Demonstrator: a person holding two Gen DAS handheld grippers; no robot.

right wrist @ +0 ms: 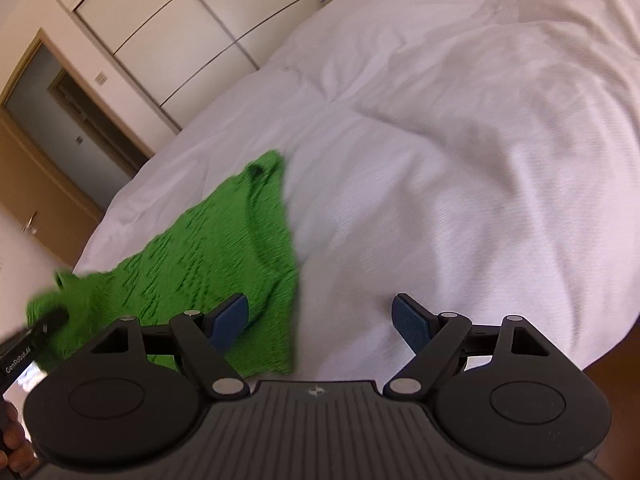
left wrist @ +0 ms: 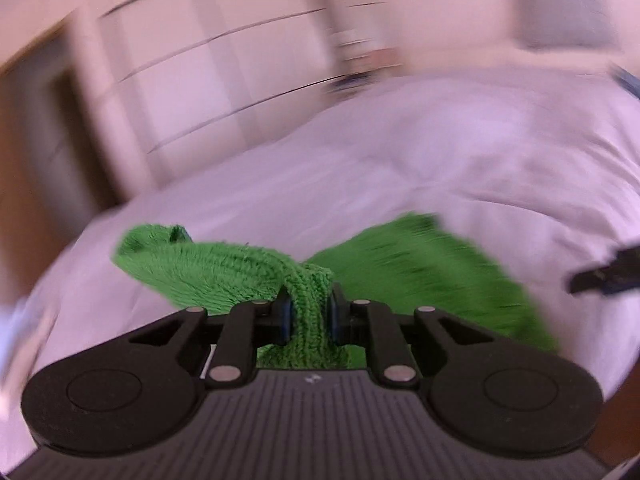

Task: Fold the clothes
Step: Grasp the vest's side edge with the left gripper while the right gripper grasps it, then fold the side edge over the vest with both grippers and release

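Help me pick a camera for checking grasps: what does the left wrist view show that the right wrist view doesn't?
Only the left wrist view shows the left hand-held gripper shut on a bunched part of the green knitted garment, though the picture is motion-blurred.

Only the right wrist view shows the right hand-held gripper open and holding nothing, plus a wooden door.

Both show the garment lying on the white bed and the white wardrobe behind.
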